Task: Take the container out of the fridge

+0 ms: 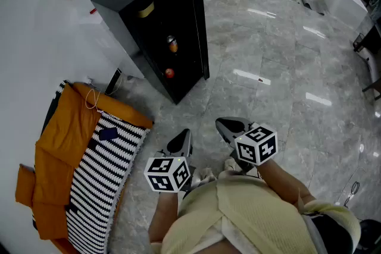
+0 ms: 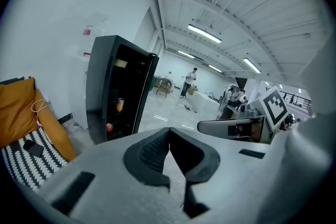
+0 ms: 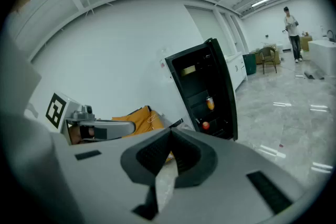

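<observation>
One fridge (image 1: 128, 9), two claws (image 1: 183, 141) (image 1: 229, 126), one can (image 1: 172, 44), one red fruit (image 1: 169, 73).

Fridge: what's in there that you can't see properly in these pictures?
- Top shelf: the yellowish thing is too small and dark in every view to name.
- Middle shelf: the can has a label too small to read.
- Low down: the red round thing is too small to tell what it is.
- Deep inside the fridge: it is black shadow in all views, and the head view's angle cuts off the shelves' back.
</observation>
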`<state>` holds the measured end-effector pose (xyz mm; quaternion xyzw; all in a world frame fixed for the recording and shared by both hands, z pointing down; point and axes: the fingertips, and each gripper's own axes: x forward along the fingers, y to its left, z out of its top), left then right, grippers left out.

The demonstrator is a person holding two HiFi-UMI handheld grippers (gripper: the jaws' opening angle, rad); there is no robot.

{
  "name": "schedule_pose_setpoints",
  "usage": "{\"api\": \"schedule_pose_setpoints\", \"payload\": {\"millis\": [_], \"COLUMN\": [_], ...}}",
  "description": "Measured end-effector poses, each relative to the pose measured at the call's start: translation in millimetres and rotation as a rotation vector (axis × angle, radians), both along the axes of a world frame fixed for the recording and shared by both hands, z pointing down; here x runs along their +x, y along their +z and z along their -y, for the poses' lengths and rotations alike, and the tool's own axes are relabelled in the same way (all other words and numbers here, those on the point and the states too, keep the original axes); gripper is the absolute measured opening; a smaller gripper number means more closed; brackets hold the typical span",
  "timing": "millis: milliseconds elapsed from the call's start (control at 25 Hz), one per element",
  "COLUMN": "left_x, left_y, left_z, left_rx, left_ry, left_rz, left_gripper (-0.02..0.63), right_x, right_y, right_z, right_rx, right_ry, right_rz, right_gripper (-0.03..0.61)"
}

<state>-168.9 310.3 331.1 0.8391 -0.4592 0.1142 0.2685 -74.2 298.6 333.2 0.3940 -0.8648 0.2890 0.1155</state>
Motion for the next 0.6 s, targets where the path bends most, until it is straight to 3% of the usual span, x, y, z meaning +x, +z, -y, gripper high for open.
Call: {"api": "schedule_pose_setpoints", "payload": {"millis": [200, 600], "left_x": [2.4, 7.8], "left_y": [-2.7, 3.2], "left_z": [6.6, 3.5], "left_rx": [0.022, -0.016], "left_ry": [0.004, 0.001], "left_rz": [0.005, -0.035], "left_gripper": [0.023, 0.023], "right_x": [1.7, 7.3], "right_y": [-3.4, -0.2], "right_z": [6.8, 1.8], "right_rx": [0.026, 0.024], "right_ry": [-0.003, 0.005], "right_rz": [-0.005, -0.005], "right_gripper": [0.028, 0.028]}}
